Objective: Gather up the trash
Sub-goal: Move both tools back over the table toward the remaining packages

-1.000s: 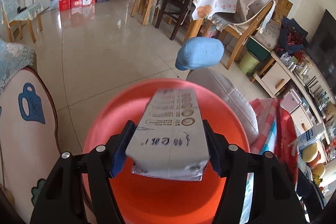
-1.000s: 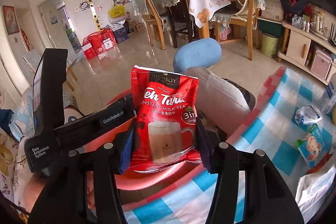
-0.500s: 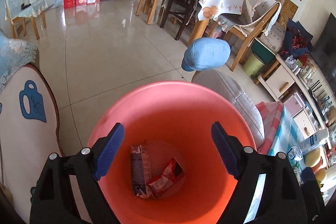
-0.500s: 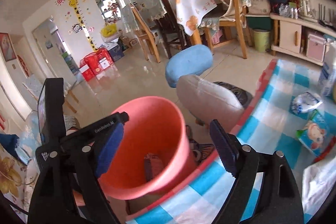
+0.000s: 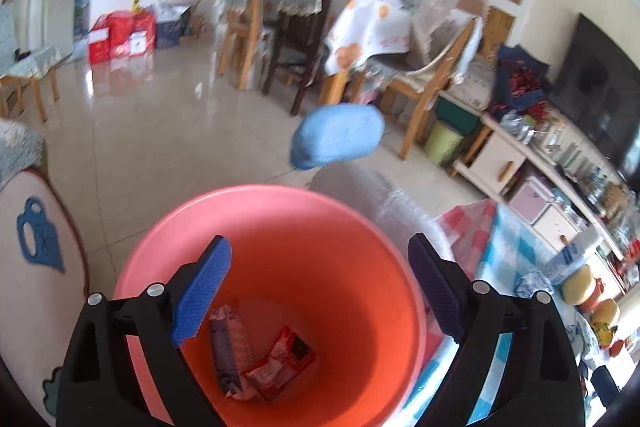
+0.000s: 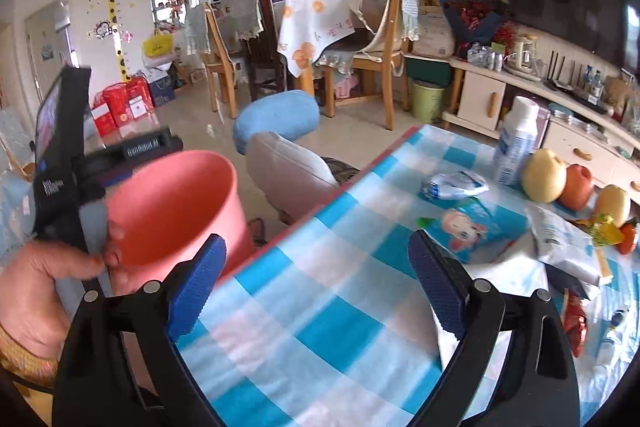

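Since half a second ago the right gripper [image 6: 316,283] has swung away from the bucket and now points over the checked tablecloth [image 6: 320,307], while the left gripper [image 5: 320,287] remains above the bucket mouth; both sets of fingers are spread wide and carry nothing, as they did then. Orange bucket [image 5: 360,267] stands off the left edge of the table, its opening directly beneath the left gripper. Two items of trash lie on its floor: a grey-white carton [image 5: 229,351], long axis running from the near wall towards the centre and leaning slightly left, and a red sachet [image 5: 280,363], crumpled, touching the carton's right side, long axis tilted up to the right. In the right wrist view the left hand [image 6: 44,291] grips the left tool's handle beside the bucket wall. On the tablecloth, towards the far right corner, remain a blue cartoon packet [image 6: 472,227] lying flat, a crumpled clear wrapper [image 6: 454,185] just behind it, a white bottle [image 6: 516,143] upright near the far edge, a white packet [image 6: 564,243] at the right edge, and three fruits [image 6: 576,183] in a row beside the bottle. Motion blur softens the tablecloth's near edge.
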The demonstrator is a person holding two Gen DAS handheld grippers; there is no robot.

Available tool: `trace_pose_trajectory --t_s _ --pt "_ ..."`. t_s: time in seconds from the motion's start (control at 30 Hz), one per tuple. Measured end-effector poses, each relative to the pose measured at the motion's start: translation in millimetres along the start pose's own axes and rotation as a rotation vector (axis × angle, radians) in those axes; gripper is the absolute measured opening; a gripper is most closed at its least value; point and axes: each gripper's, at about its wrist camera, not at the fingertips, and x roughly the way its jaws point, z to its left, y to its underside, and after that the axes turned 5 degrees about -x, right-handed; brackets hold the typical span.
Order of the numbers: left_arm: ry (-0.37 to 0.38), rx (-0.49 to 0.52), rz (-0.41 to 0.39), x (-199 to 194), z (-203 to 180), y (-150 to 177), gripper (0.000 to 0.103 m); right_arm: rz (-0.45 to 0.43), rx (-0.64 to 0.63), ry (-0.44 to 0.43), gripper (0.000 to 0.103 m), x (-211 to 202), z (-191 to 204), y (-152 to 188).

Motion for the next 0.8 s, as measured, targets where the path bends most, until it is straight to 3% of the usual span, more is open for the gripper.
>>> trace_pose_trajectory --t_s 0.07,0.27,0.37,0.53,0.8 --pt "0.063 0.051 -0.046 -8.2 -14.7 4.7 0.090 0.010 -0.019 0.027 0.093 -5.2 -5.1 9.4" --pt "0.198 0.105 -0.080 -19.9 -45.5 15.3 0.090 0.015 -0.028 0.075 0.093 -26.9 -24.7 33.4" --pt "0.223 0.145 -0.095 -23.8 -61.2 21.5 0.090 0.010 -0.024 0.099 0.093 -37.3 -35.5 42.9" --pt "0.227 0.208 -0.037 -21.7 -85.9 34.4 0.090 -0.009 0.034 0.101 0.094 -51.0 -59.2 51.9" --pt "0.248 0.367 -0.013 -32.5 -122.2 57.7 0.090 -0.035 0.114 0.110 0.095 -68.6 -91.7 58.0"
